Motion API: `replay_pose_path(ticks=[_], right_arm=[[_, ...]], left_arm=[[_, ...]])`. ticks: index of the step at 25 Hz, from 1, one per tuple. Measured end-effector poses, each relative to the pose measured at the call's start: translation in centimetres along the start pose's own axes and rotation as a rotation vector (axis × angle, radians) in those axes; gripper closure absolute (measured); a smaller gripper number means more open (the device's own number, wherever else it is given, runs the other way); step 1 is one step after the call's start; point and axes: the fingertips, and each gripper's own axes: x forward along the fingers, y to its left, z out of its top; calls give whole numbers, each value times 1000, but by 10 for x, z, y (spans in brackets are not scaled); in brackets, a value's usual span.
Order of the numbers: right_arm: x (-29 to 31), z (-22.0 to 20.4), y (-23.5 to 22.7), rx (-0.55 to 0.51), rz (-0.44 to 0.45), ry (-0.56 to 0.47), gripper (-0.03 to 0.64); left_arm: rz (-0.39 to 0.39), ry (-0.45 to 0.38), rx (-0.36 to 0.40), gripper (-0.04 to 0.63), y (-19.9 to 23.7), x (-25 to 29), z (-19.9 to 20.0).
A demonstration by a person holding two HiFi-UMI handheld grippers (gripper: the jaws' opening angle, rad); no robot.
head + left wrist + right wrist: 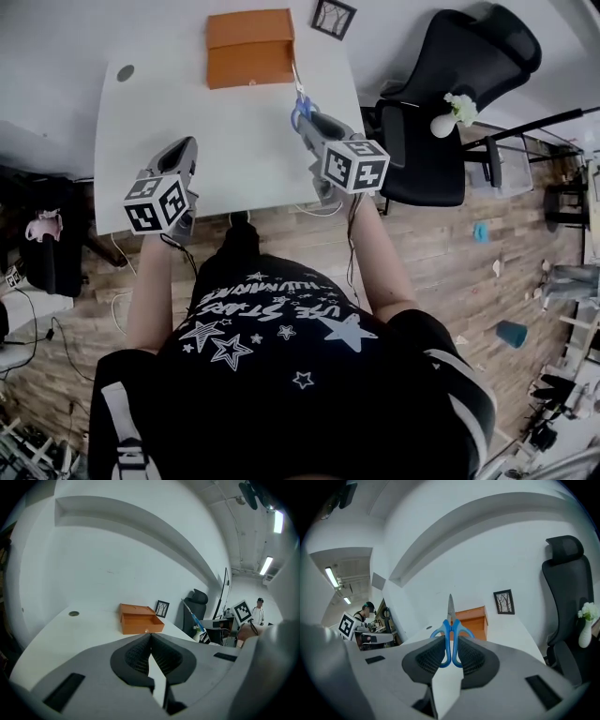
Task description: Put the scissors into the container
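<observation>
- Looking at the scissors (450,607) first: blue loop handles, closed steel blades. They're up off the table (216,131), gripped at the handles, tips pointing up and away toward the box (474,619).
- Handling guess: light and fully stiff, so weight shouldn't be a problem. I'd expect the smooth plastic loops to be a bit slick, and with the long blade sticking out the scissors could swivel in the grip if swung fast.
- Gripping across both loops looks like the right spot to me. The squeeze keeps the blades shut, and the sharp end stays far from everything.
- The right gripper (451,643) is clamped on those loops, with the ribbed pads pressing one on each side.
- From the head view, the scissors (297,86) sit just off the right front corner of the box (250,47), blade tips near its edge. I can't tell whether they touch.
- The box is orange and sits at the far end of the table with its lid flipped back, so the inside is open to drop into.
- The tip could catch the box wall on the way in, so I'd go in from above.
- The left gripper (150,641) has its jaws closed together with nothing between them. It hangs over the near left part of the table, well apart from the box.
</observation>
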Motion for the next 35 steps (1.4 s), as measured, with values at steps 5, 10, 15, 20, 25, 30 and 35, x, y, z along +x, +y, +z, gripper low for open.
replay_pose_path(ticks=[5,10,15,20,25,30,35], right_arm=[[40,26,-11,-35,-6,16,512],[81,39,-9,-86,-13,53,512],[113,53,-17,-142,-13,90,512],[142,64,-18,-217,-8,126,512],[168,75,-28,-348,-1,186,512],[192,79,-30,-505,3,252,512],[223,86,-35,-589,4,287,512]], left_arm=[[-23,3,6,577,25,31,24],[-32,0,3,577,57,50,41],[-33,0,0,577,80,72,58],[-34,-11,9,577,104,85,74],[-38,-26,-16,577,122,102,95],[-45,-45,-23,577,136,111,109],[-46,-35,-32,577,159,127,118]])
